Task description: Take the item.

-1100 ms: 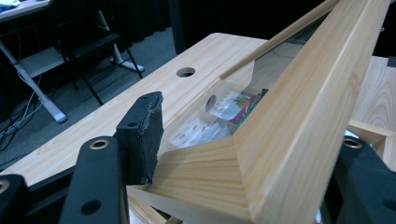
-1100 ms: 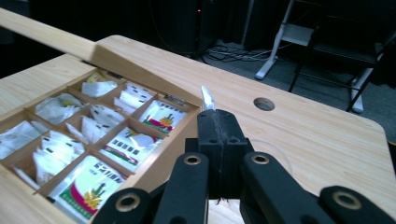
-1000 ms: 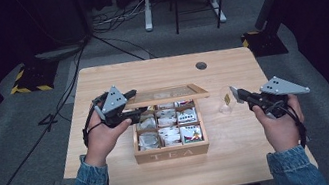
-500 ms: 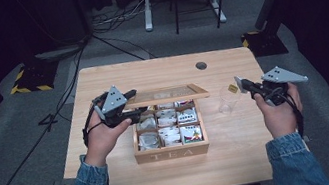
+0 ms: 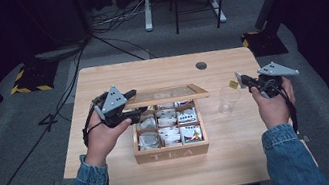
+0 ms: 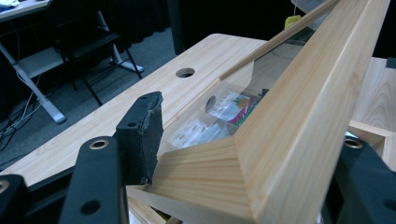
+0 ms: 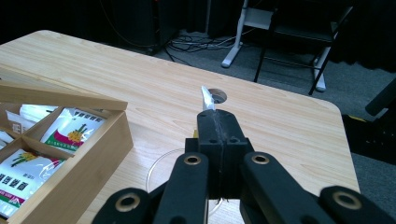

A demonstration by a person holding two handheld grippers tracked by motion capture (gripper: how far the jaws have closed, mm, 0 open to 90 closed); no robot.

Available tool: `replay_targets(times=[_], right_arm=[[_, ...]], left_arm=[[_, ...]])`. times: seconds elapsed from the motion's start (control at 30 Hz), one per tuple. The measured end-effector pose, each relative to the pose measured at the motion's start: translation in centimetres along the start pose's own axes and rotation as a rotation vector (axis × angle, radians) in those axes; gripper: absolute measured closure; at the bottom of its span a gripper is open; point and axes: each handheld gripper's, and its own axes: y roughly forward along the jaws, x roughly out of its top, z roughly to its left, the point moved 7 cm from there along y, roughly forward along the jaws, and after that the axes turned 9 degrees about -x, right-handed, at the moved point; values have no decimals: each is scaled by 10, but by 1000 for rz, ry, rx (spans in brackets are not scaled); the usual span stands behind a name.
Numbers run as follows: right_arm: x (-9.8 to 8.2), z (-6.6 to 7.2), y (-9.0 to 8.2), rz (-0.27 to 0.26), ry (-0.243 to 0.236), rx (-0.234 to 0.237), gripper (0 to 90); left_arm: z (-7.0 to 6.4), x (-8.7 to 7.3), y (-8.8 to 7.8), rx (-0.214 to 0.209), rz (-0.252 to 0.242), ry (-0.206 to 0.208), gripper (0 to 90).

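Tools: left (image 5: 130,104) clamps lid (image 5: 168,95), right (image 5: 240,79) pinches tea bag (image 7: 206,99).

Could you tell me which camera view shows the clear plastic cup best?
The high view: the clear cup stands whole and upright on the table, right of the tea box. In the right gripper view just part of its rim curves out behind the shut jaws.
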Motion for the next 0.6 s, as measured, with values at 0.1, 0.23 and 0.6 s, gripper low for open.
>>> replay_targets(times=[0.1, 0.23, 0.6], right_arm=[[-3, 1, 4, 11, 0, 2, 900], [-9, 3, 9, 27, 1, 6, 900], [-15, 15, 18, 35, -8, 22, 900]], left_arm=[[0, 0, 0, 1, 0, -1, 404], [0, 0, 0, 0, 1, -2, 404], [-1, -1, 1, -2, 7, 0, 404]])
